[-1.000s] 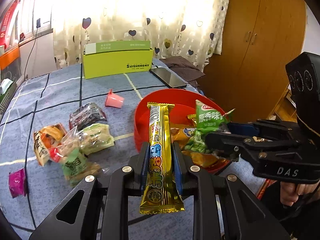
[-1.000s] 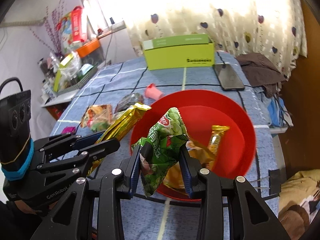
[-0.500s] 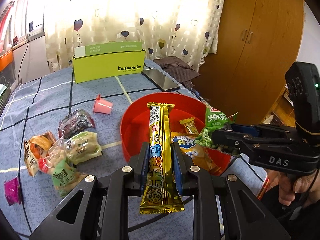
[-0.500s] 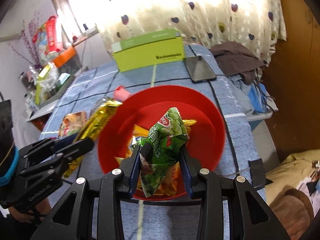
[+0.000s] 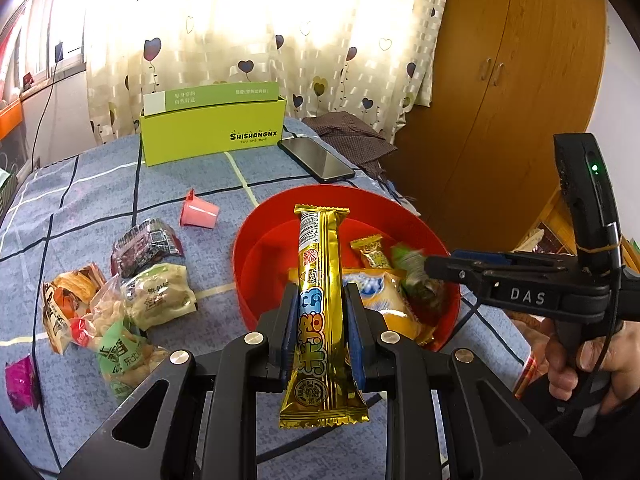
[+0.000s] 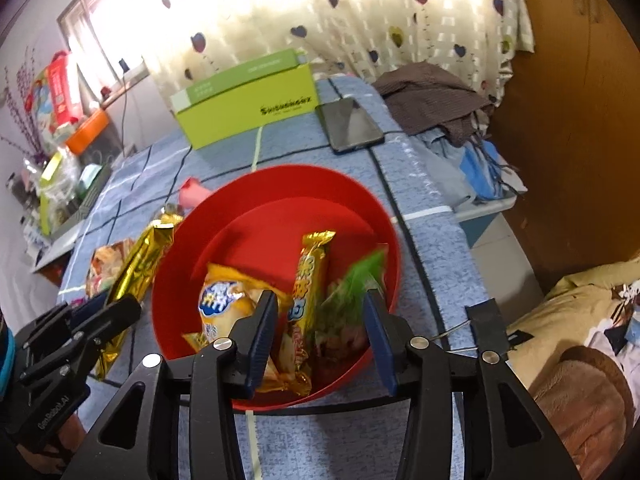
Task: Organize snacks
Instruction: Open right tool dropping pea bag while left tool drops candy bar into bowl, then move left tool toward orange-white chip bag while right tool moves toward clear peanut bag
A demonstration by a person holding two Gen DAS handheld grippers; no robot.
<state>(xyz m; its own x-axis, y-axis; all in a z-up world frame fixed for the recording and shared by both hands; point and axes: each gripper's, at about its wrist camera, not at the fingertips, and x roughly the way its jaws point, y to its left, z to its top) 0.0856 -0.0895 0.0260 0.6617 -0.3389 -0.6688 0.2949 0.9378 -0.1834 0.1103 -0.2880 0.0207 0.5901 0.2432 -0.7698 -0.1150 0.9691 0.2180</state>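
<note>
My left tongs [image 5: 318,320] clench the gold bar [image 5: 318,304] upright, its long axis along the fingers; the red bowl [image 5: 256,240] lies just ahead. My right tongs [image 6: 320,336] are released over it, the green packet [image 6: 352,300] dropping inside.

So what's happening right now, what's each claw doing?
Left gripper shut on gold snack bar. Right gripper open over red bowl; green snack bag blurred between its fingers. Nothing blocking.
</note>
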